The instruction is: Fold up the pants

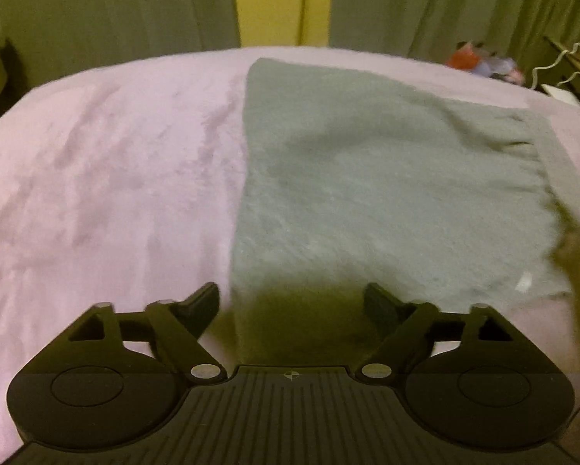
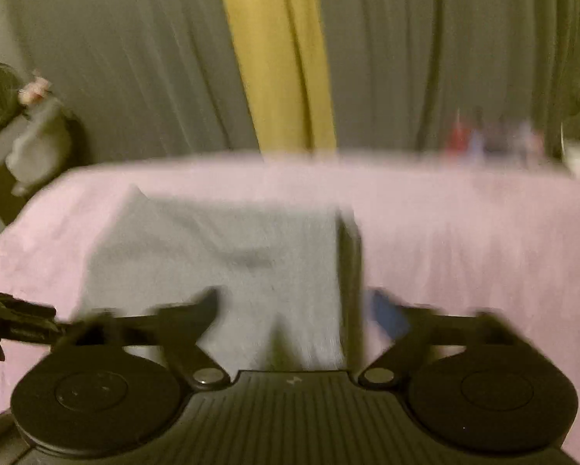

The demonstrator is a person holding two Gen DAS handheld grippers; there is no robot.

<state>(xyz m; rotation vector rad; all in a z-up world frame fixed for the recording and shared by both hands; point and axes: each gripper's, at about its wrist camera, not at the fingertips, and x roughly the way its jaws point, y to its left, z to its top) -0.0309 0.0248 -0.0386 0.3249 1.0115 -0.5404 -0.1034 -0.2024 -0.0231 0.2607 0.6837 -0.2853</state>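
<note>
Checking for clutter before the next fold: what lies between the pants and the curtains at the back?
Only a bare strip of pink blanket lies between the pants and the curtains, as both wrist views show.

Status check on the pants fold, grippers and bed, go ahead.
Left gripper open, empty. Right gripper open, empty. Grey pants folded, flat on pink blanket. Nothing in the way.

Lighting is dim and warm, with a yellow-green cast. A dark shadow falls on the pants near the left gripper. The right wrist view shows heavy motion blur; fisheye bending curves both views' edges.
</note>
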